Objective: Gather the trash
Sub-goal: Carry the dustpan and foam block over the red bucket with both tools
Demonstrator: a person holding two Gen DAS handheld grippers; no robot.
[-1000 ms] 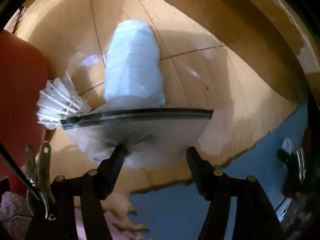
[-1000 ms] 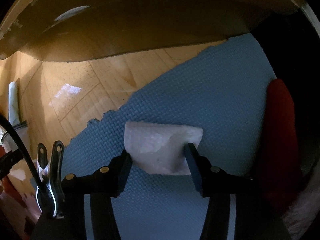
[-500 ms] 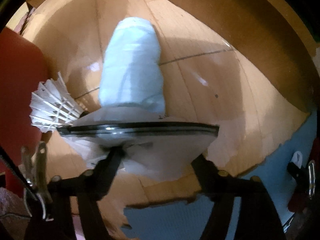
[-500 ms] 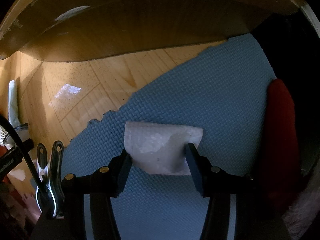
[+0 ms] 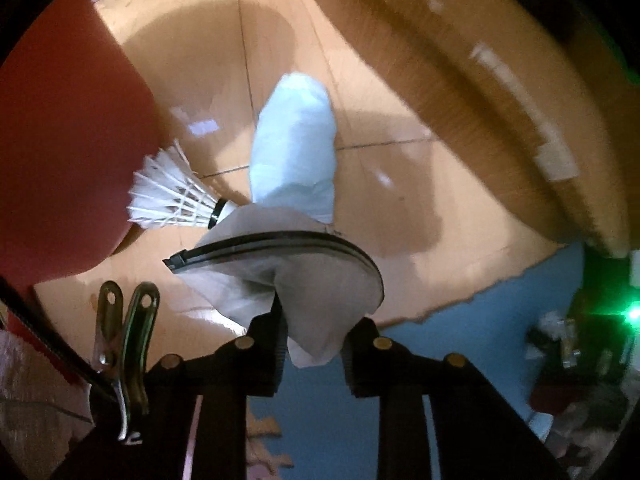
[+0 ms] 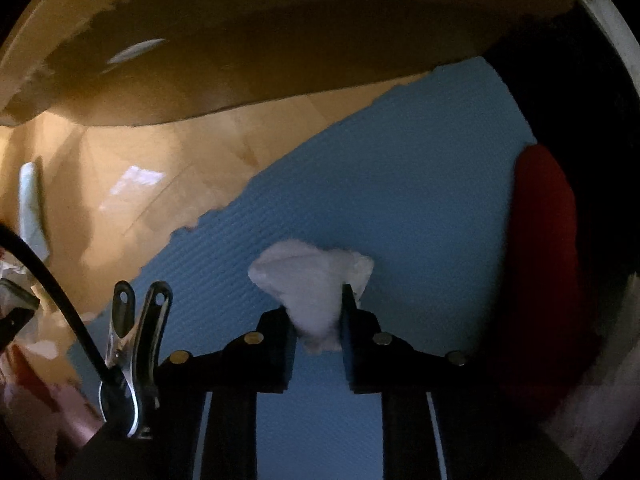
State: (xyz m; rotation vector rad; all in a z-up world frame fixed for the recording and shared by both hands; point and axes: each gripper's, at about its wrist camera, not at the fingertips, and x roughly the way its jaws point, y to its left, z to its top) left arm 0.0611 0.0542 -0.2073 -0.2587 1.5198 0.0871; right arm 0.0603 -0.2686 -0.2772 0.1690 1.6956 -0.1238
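Over wood floor and blue woven mat, both jaws just closed: left gripper pinches the grey zip-edged bag, right gripper a crumpled white tissue, which probably goes into the bag next.

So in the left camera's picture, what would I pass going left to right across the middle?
Big red rounded object → white feathered shuttlecock → pale blue rolled cloth bundle → bare wooden plank floor → brown wooden furniture edge.
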